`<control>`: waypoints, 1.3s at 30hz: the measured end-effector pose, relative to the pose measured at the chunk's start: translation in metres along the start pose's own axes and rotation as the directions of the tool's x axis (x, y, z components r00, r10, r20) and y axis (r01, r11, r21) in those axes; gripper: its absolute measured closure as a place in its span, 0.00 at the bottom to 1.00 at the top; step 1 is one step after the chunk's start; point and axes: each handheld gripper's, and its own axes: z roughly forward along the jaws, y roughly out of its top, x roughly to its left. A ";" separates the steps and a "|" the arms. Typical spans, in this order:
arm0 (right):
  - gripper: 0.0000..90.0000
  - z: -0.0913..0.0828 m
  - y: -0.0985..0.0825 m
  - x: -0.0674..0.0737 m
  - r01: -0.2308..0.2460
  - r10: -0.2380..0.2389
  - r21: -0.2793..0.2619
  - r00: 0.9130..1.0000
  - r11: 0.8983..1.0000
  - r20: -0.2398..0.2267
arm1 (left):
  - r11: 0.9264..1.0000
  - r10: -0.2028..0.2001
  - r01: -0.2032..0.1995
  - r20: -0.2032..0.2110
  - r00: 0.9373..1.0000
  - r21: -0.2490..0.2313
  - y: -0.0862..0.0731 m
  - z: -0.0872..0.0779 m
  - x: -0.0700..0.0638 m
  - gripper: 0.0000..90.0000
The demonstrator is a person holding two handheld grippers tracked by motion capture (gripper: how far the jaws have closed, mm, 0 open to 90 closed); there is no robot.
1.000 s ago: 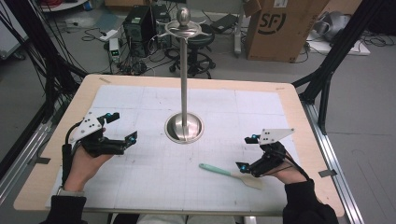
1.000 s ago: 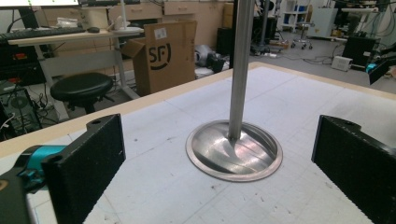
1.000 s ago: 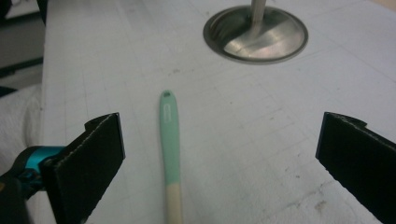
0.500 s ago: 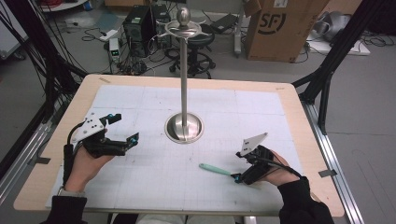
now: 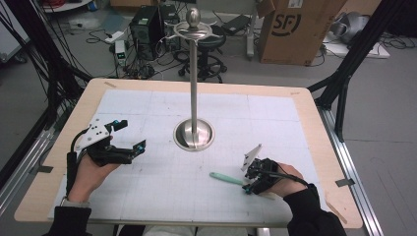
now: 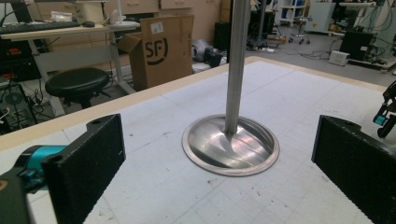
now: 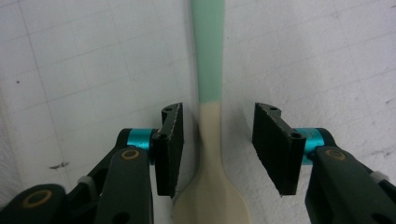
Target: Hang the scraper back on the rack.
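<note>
Gridded white mat point(image 5: 147, 196) on a wooden table, workshop clutter behind. Near the front right of the mat: spatula point(image 5: 223, 178), lying flat, green handle pointing toward the middle, cream blade under the right gripper point(image 5: 250, 183). Well apart from the stand point(image 5: 193, 133) at centre.

Handling (judged by look alone): light and thin, probably plastic or silicone, so likely flexible at the blade and stiffer along the handle. Smooth, possibly slippery; not fragile. Flush on the mat, so little room beneath for the pads.

Where to grip: at the narrow cream neck point(image 7: 210, 140), just below the green-to-cream joint, across the width. Avoid the wide blade (too broad, prone to bend) and the far handle end (prone to swing once lifted).

Right gripper state: partly spread, just now closing, with the neck between the pads point(image 7: 170, 135). Narrow gaps visible on both sides in the right gripper view, so no pinch yet. Pointed steeply down at the mat, hand behind it, dark sleeve reaching in from the near right edge. Fairly well centred on the neck, a little closer on one pad.

Left gripper point(image 5: 132, 133): spread wide, nothing between, low over the front left of the mat, aimed roughly level toward the stand base. Hand beneath, forearm entering from the near edge.
</note>
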 end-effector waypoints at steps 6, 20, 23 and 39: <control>0.70 -0.001 0.002 0.002 0.002 -0.002 0.032 1.000 0.999 0.001 | 1.000 -0.002 0.002 -0.002 1.000 0.004 -0.001 0.000 0.000 0.04; 0.89 0.000 0.009 0.002 -0.021 0.021 0.098 1.000 0.995 -0.004 | 1.000 -0.003 0.003 -0.011 1.000 0.003 -0.001 -0.002 0.000 0.04; 0.89 -0.001 0.009 0.002 -0.010 0.011 0.103 1.000 0.995 -0.009 | 1.000 -0.001 0.001 -0.009 1.000 0.009 -0.001 -0.001 -0.001 0.04; 0.90 -0.019 -0.004 -0.009 -0.046 0.046 -0.098 0.999 0.994 0.006 | 1.000 0.005 -0.005 -0.020 1.000 -0.005 0.000 -0.003 0.001 0.04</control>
